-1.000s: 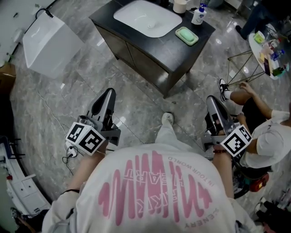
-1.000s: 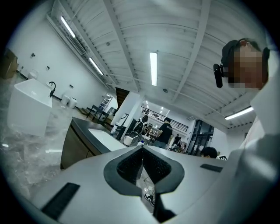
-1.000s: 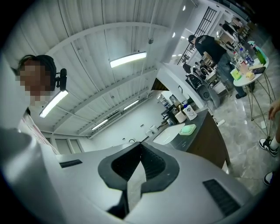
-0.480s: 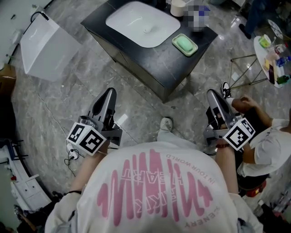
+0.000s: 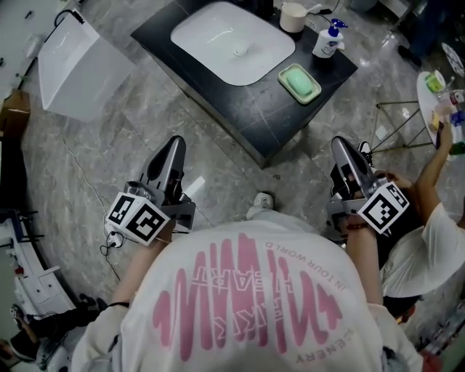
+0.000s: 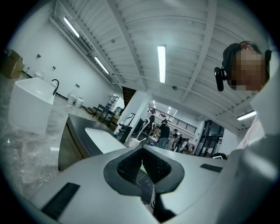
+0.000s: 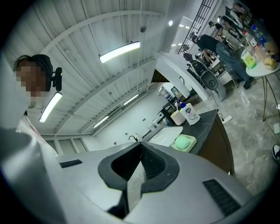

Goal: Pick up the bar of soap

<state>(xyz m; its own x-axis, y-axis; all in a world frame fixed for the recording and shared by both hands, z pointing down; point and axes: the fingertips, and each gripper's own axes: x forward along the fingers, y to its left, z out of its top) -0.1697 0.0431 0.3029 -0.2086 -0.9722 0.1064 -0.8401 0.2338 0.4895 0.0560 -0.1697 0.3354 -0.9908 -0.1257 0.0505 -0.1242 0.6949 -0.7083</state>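
Here, the bar of soap [image 5: 298, 80] is a smooth, pale green, rounded block lying in a matching green rectangular dish [image 5: 317, 95] on the counter [image 5: 265, 109], a dark, matt cabinet top with square corners. It sits at the counter's right side, just beside the glossy white basin [image 5: 232, 40] sunk into that top. A white pump bottle [image 5: 327, 42] with a blue head and a cream cup [image 5: 293, 16] stand at the counter's far edge, behind the soap. The floor [image 5: 109, 167] around the counter is polished grey marbled stone. Both grippers are held about level, short of the counter, one to each side of its near corner. The left gripper [image 5: 174, 143], grey with ribbed black pads, has its jaws together on nothing; the right gripper [image 5: 341, 145] is likewise closed and empty, with the soap ahead of it on the counter
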